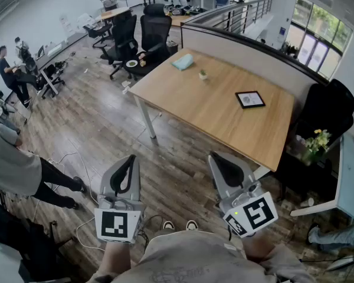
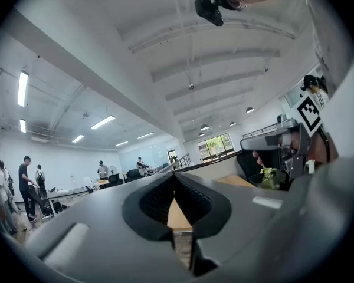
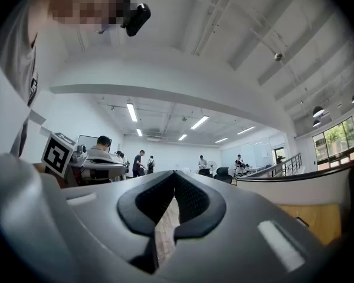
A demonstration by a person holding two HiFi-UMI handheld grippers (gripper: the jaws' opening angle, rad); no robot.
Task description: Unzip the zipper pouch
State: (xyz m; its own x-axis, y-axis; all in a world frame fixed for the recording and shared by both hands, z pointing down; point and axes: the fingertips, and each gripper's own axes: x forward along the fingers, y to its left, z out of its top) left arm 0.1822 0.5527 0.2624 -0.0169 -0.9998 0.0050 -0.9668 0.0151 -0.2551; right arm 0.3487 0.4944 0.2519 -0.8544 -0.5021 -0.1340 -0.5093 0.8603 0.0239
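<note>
Zipper pouch, apparently the pale teal bundle point(image 1: 182, 61) at the far end of the bench point(image 1: 224, 122), lies untouched, well apart from both tools. Left gripper point(image 1: 128, 164) and right gripper point(image 1: 219, 161) hover off the bench's near edge, over the floor, each pressed together on nothing. They seem to be carried at rest, approach not yet begun.

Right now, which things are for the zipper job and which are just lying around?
For the job: pale green pouch on the wooden table; left gripper and right gripper, jaws shut, holding nothing.
Just lying about: black tablet, small green thing, yellow flowers, office chairs.
</note>
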